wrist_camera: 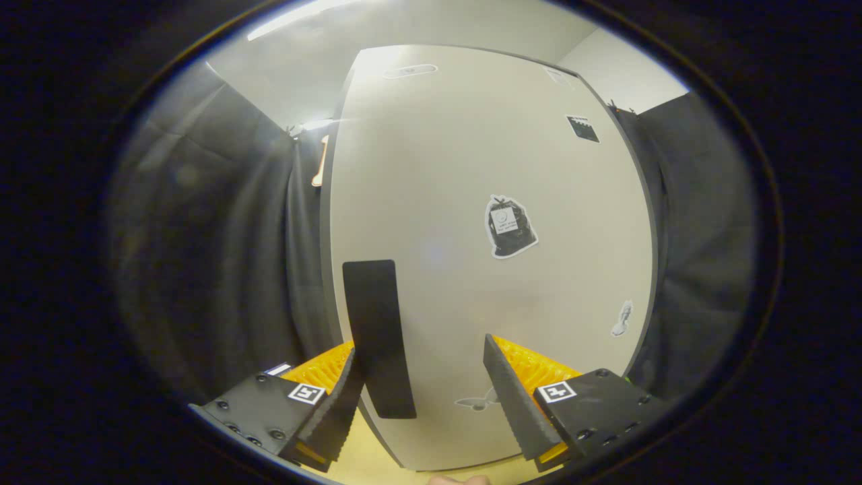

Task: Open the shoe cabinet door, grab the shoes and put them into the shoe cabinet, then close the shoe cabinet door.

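The gripper (421, 387) sits nearest, its two fingers spread wide and holding nothing, the left finger (337, 404) just beside the lower end of the dark upright handle (378, 337) on the cabinet door (485, 168). The door stands shut, flat to the camera, with a few stickers (510, 227) on its pale face and the black curtain (222, 256) on both sides. No shoes are in sight, so this fits either the moment ahead of opening or the door just pushed to. If the handle is the aim, both fingers should straddle it squarely at its middle, close firmly, then pull along the door's swing, since a grip at the tip may slip.
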Motion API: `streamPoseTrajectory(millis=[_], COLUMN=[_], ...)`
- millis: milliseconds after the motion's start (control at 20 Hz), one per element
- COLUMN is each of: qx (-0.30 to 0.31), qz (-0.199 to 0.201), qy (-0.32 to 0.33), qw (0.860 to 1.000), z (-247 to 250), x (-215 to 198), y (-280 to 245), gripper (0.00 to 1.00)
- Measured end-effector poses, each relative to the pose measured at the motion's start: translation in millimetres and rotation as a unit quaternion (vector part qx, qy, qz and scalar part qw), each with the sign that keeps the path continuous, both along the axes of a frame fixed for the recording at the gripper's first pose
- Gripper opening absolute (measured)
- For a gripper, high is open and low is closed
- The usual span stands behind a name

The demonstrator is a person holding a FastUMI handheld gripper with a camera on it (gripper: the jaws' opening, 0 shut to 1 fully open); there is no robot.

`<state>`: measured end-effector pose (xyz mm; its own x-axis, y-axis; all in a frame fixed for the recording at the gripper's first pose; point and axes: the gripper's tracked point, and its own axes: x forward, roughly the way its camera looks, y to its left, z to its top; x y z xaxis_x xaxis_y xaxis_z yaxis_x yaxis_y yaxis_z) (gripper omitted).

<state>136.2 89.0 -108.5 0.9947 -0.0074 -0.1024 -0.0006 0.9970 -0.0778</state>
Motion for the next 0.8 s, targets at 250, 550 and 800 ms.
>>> streamPoseTrajectory(millis=[250, 550, 800], qx=[-0.002, -0.018, -0.026], qz=[-0.016, -0.019, -0.017], qy=[-0.008, -0.018, -0.017], qw=[1.0, 0.999, 0.999], z=[1.8, 4.0, 2.8], x=[8.8, 10.6, 9.7], y=[0.7, 1.3, 2.1], gripper=[0.98, 0.98, 0.98])
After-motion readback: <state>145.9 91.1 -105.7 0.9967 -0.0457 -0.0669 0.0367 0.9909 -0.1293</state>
